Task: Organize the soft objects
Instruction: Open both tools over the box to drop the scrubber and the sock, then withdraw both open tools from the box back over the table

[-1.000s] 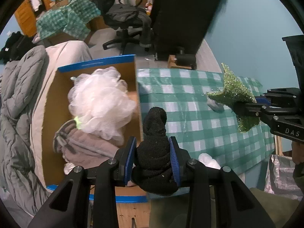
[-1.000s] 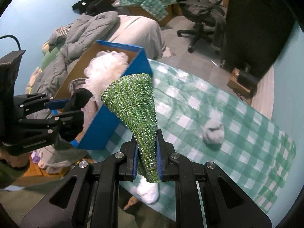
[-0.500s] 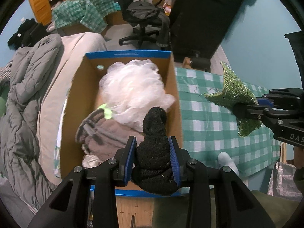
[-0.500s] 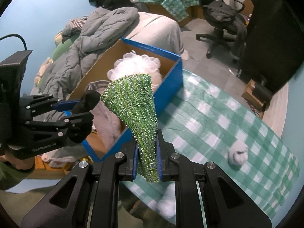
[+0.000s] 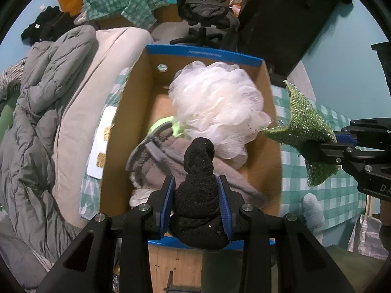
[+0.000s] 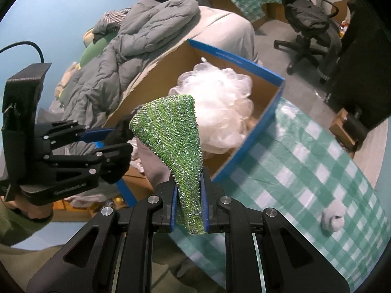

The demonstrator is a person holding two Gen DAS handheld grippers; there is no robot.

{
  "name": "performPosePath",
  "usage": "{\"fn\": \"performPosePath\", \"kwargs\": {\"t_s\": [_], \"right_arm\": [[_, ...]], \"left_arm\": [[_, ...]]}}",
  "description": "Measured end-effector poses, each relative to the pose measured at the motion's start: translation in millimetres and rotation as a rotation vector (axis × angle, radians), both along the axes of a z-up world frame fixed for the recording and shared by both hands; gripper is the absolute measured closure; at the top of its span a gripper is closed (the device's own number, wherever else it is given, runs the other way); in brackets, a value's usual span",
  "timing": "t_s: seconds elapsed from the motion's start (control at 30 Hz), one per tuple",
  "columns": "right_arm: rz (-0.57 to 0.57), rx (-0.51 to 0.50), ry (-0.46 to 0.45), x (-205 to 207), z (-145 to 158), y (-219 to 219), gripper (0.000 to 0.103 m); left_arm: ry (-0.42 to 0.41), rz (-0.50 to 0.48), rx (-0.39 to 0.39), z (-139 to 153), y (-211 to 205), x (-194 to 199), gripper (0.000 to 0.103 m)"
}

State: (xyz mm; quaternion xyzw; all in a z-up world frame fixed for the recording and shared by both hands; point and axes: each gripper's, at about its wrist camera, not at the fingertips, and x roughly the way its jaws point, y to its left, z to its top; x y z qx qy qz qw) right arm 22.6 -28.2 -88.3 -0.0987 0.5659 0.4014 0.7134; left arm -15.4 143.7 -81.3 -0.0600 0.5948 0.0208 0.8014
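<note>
My left gripper [image 5: 196, 204] is shut on a rolled black sock [image 5: 198, 190] and holds it over the near end of an open cardboard box with blue rims [image 5: 273, 146]. The box holds a white mesh pouf [image 5: 215, 105] and a grey-brown garment [image 5: 166, 161]. My right gripper [image 6: 188, 206] is shut on a sparkly green cloth [image 6: 176, 141], held above the box's near right corner [image 6: 246, 156]. In the left wrist view the green cloth [image 5: 303, 127] hangs just right of the box. A small grey sock ball [image 6: 333, 217] lies on the checked tablecloth [image 6: 305, 161].
A bed with a grey duvet [image 5: 36, 122] runs along the box's left side. An office chair [image 6: 310, 24] and a dark cabinet [image 5: 281, 19] stand beyond the table. A white fluffy item [image 5: 312, 210] sits at the table's near edge.
Both grippers have moved left from above the tablecloth to over the box, each still holding its item. The box now fills the middle of the left wrist view.
</note>
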Motion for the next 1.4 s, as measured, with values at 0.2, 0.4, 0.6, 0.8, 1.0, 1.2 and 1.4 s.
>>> {"fn": "performPosePath", "kwargs": {"t_s": [0.2, 0.4, 0.6, 0.8, 1.0, 1.2, 1.4], "right_arm": [[0.007, -0.002, 0.009, -3.5, -6.5, 21.0, 0.089], [0.015, -0.017, 0.025, -5.1, -17.3, 35.5, 0.089], [0.0, -0.044, 0.056, -4.1, -29.3, 44.7, 0.079], [-0.002, -0.061, 0.053, -8.4, -29.9, 49.7, 0.057], [-0.013, -0.069, 0.044, -8.8, -26.9, 45.6, 0.045], [-0.026, -0.056, 0.045, -6.3, -21.3, 36.1, 0.045], [-0.042, -0.05, 0.036, -5.1, -16.4, 26.4, 0.044]], "left_arm": [[0.02, 0.013, 0.01, -9.8, 14.6, 0.3, 0.068], [0.032, 0.022, 0.013, -16.2, 27.1, 0.9, 0.068], [0.043, 0.042, 0.021, -23.2, 32.3, 3.0, 0.067], [0.042, 0.031, 0.038, -20.9, 28.7, 0.3, 0.048], [0.035, 0.023, 0.051, -15.2, 25.6, -2.1, 0.042], [0.021, 0.024, 0.049, -7.5, 20.2, -4.7, 0.042], [0.004, 0.019, 0.045, 1.5, 10.5, -5.5, 0.042]]}}
